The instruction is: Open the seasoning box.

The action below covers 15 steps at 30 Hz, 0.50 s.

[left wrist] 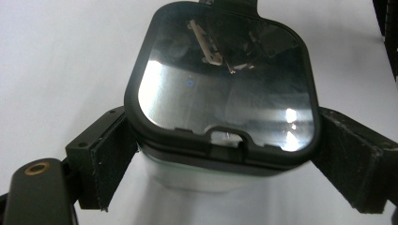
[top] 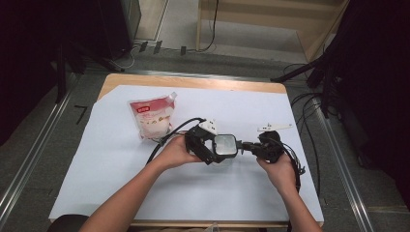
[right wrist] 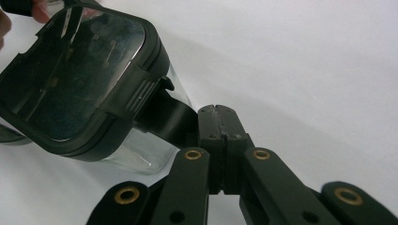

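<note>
Even overhead light makes the white counter [top: 121,159] bright in the high view, while the frame's upper corners sink into darkness. Both gripper views are soft, perhaps slightly out of focus. The container's lid [left wrist: 225,84] mirrors bright glare at lower right; shadows stay faint.

white-covered wooden table [top: 121,159], grey floor [top: 29,159], dark curtains [top: 377,58], floor cables [top: 309,111]

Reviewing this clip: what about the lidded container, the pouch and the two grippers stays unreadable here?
- Container contents: glare on the lid in the left gripper view; dark reflections in the right gripper view.
- Pouch label: too small in the high view.
- Right gripper: its jaws are shut at the lid's black tab, but their contact is hidden.
- White tool: too small to identify.
</note>
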Motion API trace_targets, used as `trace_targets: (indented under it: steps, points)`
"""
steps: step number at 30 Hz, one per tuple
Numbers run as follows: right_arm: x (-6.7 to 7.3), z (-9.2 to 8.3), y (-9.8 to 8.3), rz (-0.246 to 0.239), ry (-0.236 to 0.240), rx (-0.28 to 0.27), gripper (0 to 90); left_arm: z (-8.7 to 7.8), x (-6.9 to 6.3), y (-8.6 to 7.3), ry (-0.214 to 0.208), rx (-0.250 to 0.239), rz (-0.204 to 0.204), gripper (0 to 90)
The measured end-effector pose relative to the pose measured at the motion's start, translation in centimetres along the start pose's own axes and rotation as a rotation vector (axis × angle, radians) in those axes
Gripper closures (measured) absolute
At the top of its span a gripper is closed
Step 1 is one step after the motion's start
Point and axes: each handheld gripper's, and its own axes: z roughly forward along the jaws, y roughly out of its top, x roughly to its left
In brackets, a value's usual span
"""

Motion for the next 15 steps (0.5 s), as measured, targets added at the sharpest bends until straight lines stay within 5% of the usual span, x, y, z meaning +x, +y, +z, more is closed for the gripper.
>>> trace_targets:
  steps: [15]
  points:
    - [-0.08,0.12,-0.12,0.008,0.003,0.008,90.0,0.07,-0.46,0.33,0.032,-0.026,0.046,15.1]
